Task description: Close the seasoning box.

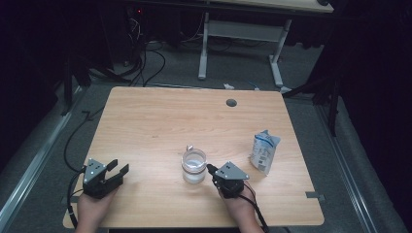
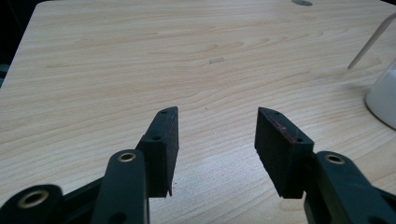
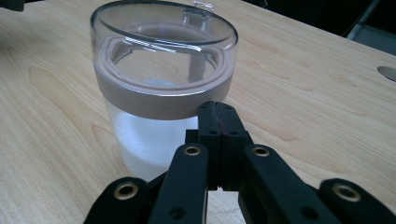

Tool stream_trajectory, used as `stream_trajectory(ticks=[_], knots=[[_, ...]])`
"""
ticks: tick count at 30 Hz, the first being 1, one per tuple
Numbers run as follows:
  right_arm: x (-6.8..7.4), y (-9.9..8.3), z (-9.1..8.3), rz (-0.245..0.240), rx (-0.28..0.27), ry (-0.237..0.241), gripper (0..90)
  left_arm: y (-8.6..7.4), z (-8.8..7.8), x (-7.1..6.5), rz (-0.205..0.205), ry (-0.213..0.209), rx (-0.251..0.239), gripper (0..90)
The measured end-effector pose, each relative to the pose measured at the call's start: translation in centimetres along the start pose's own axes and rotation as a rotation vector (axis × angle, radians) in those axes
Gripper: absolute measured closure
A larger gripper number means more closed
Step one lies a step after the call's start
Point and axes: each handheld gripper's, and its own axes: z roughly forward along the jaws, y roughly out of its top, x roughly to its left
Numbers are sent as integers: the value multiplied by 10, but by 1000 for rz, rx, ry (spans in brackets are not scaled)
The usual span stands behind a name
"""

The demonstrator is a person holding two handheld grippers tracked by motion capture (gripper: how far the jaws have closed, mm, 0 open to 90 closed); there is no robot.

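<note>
A clear jar (image 1: pixel 194 166) with a transparent lid and white powder inside stands near the middle of the wooden table (image 1: pixel 160 121). In the right gripper view the jar (image 3: pixel 161 93) rises just beyond my right gripper (image 3: pixel 217 108), whose jaws are pressed together with nothing between them, tips close to the jar's grey band. From above, the right gripper (image 1: pixel 212 170) sits just right of the jar. My left gripper (image 1: pixel 120 168) rests at the front left of the table, and in its own view the left gripper (image 2: pixel 217 116) stands open over bare wood.
A white and blue pouch (image 1: pixel 264 152) lies to the right of the jar. A round cable hole (image 1: pixel 231 103) sits near the table's far edge. Another desk's white legs (image 1: pixel 204 46) and cables are on the floor behind.
</note>
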Motion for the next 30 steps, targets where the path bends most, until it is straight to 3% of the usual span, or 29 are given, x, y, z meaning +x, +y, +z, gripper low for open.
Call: stream_trajectory(ticks=[18, 26, 30], knots=[[21, 6, 7, -42, -10, 45, 900, 0, -1, 2, 0, 2, 2, 500], [22, 7, 7, -50, -13, 49, 890, -1, -1, 2, 0, 3, 3, 500], [20, 6, 7, -44, -7, 38, 838, -1, -1, 3, 2, 3, 3, 500]])
